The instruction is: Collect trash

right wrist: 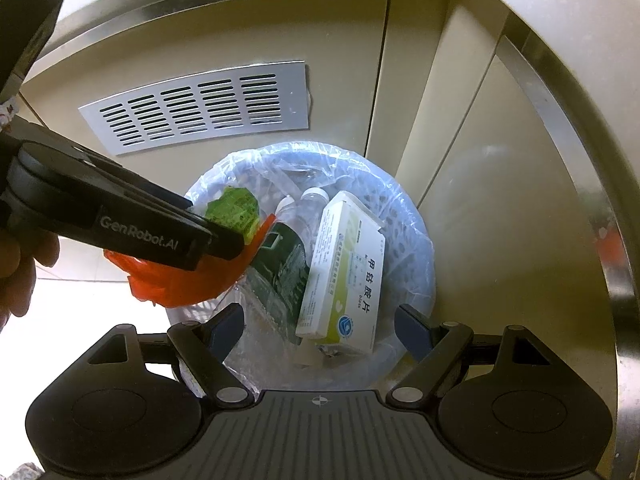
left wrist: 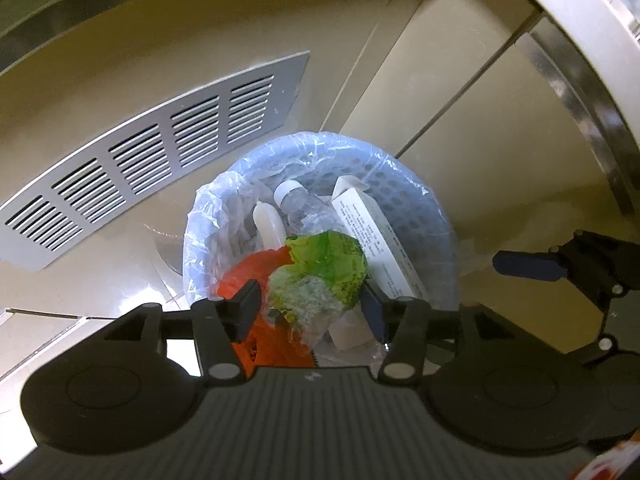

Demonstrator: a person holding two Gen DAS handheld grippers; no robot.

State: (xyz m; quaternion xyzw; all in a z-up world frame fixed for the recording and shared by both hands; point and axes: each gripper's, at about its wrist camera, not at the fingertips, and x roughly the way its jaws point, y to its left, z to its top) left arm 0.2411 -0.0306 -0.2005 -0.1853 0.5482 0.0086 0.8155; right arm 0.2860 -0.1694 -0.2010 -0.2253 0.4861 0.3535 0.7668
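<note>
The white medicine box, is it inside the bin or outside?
Inside: the white medicine box leans within the lined bin, beside a clear bottle.

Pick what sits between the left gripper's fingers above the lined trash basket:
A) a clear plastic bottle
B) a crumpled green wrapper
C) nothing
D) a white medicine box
B: the crumpled green wrapper sits between the left gripper fingers, above the basket; the white box and bottle lie inside.
</note>
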